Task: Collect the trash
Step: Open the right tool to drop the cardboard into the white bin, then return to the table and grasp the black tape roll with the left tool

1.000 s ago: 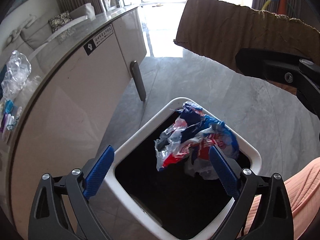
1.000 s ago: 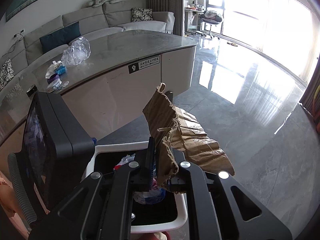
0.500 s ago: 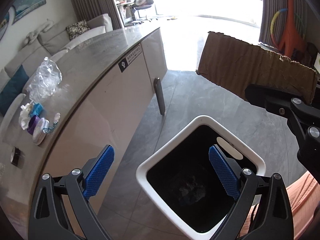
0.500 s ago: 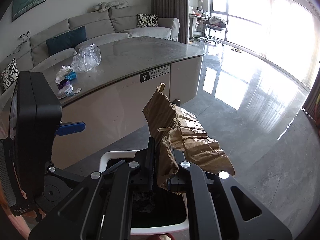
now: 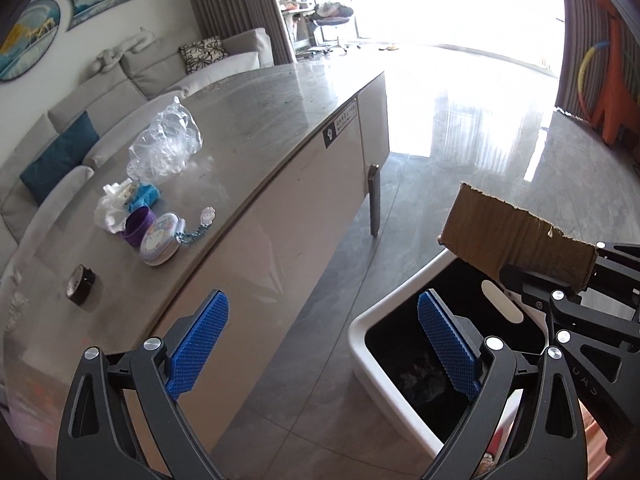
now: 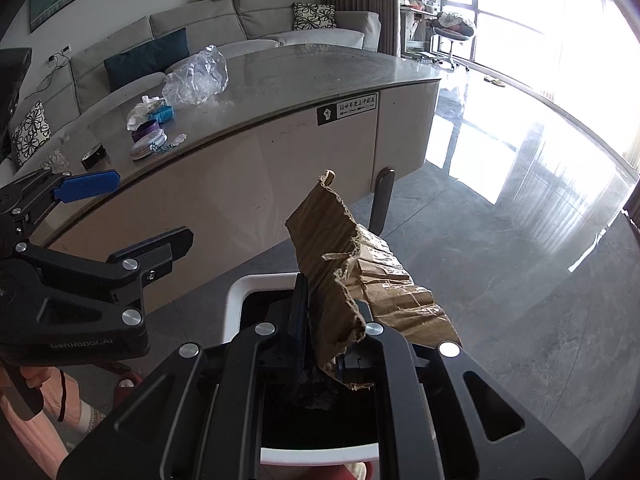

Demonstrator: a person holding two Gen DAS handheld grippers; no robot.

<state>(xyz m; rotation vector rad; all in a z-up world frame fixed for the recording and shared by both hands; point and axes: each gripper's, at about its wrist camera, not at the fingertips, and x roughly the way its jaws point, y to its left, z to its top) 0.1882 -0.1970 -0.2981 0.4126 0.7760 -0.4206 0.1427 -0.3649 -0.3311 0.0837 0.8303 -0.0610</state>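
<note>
My right gripper [image 6: 326, 320] is shut on a torn piece of brown cardboard [image 6: 332, 256], held upright above the white bin [image 6: 236, 304] with its black liner. The left wrist view shows the same cardboard [image 5: 516, 240] over the bin's far rim [image 5: 384, 368]. A dim crumpled wrapper [image 5: 424, 376] lies at the bottom of the bin. My left gripper [image 5: 322, 300] is open and empty, up beside the bin near the table's curved side. On the grey tabletop [image 5: 248, 120] lie a clear plastic bag [image 5: 164, 144] and a white tissue wad [image 5: 110, 208].
Next to the tissue are a blue wrapper [image 5: 146, 194], a purple cup [image 5: 138, 222], a round tin with a keychain [image 5: 160, 242] and a black tape roll [image 5: 80, 282]. A sofa stands behind the table. Glossy grey floor stretches toward the bright windows. A person's pink-clad leg [image 6: 28, 420] is at the lower left.
The coloured wrapper left my left gripper and dropped into the bin. The left gripper then rose and swung left toward the table. The right gripper carried the cardboard over the bin.
</note>
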